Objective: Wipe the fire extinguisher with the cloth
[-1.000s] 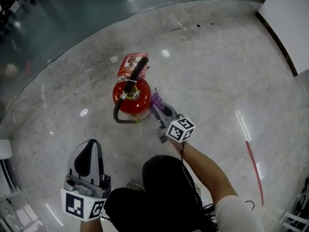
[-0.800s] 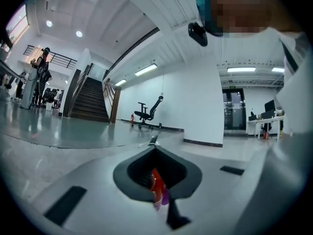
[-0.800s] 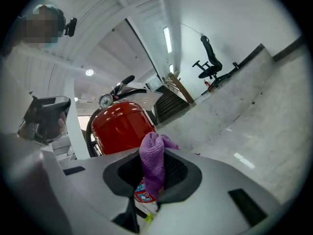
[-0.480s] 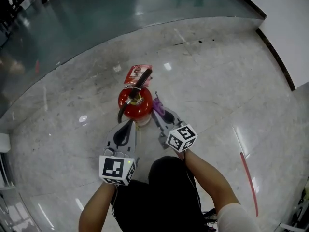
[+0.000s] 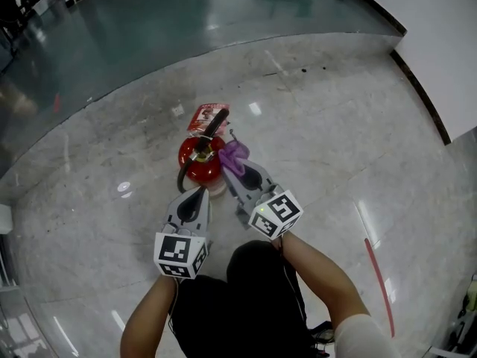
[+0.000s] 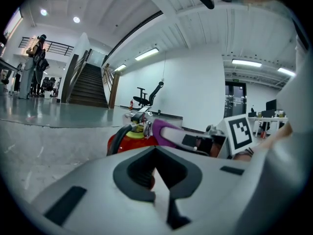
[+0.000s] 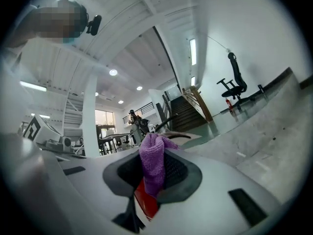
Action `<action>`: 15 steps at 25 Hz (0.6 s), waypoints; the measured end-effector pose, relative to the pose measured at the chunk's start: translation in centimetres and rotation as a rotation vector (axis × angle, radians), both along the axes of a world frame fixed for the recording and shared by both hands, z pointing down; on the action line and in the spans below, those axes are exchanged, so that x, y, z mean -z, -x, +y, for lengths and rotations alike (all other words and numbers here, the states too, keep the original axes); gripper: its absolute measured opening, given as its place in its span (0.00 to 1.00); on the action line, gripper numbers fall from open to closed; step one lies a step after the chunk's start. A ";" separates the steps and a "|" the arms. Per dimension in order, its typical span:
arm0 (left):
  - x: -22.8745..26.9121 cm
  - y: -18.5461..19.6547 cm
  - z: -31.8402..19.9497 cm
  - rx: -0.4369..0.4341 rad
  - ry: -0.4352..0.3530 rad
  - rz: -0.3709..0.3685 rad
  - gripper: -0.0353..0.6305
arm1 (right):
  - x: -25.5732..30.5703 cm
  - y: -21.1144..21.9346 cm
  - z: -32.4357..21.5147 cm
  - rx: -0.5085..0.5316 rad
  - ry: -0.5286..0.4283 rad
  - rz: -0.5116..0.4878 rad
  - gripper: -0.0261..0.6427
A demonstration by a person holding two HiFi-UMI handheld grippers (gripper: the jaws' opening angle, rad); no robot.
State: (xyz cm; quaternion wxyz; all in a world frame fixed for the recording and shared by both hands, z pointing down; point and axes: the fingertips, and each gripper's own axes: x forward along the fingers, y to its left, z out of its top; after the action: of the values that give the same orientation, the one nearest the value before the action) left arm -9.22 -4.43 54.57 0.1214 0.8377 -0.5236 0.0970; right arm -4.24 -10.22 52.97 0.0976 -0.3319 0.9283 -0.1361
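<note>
R claw (image 5: 237, 162) tight on purple cloth (image 5: 233, 153) beside red extinguisher (image 5: 198, 167); L claw (image 5: 200, 192) together, empty.

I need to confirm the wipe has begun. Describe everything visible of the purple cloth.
The cloth is purple with a coarse knitted look, bunched into a wad. The right gripper is shut on it, the free end poking past the jaws. In the head view it seems to rest against the shoulder of the red fire extinguisher, beside its valve.

Glossy red fire extinguisher (image 5: 198, 167), knitted purple cloth (image 5: 234, 155) (fuzzy), polished stone floor (image 5: 335, 140)
</note>
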 end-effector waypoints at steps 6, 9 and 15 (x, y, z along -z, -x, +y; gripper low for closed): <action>-0.1 -0.1 0.5 -0.012 0.010 -0.007 0.05 | 3.6 2.2 0.7 0.043 -0.156 0.080 0.14; -0.2 0.4 0.4 -0.001 0.014 -0.004 0.05 | 3.7 2.6 1.2 0.076 -0.245 0.178 0.14; -0.3 1.3 0.1 0.025 0.013 0.017 0.05 | 1.6 2.3 2.8 0.147 -0.305 0.271 0.14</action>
State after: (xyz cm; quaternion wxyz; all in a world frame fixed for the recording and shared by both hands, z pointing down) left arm -10.51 -4.36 54.88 0.1326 0.8311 -0.5323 0.0916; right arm -6.54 -7.43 51.42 0.0110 -0.2600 0.9645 0.0449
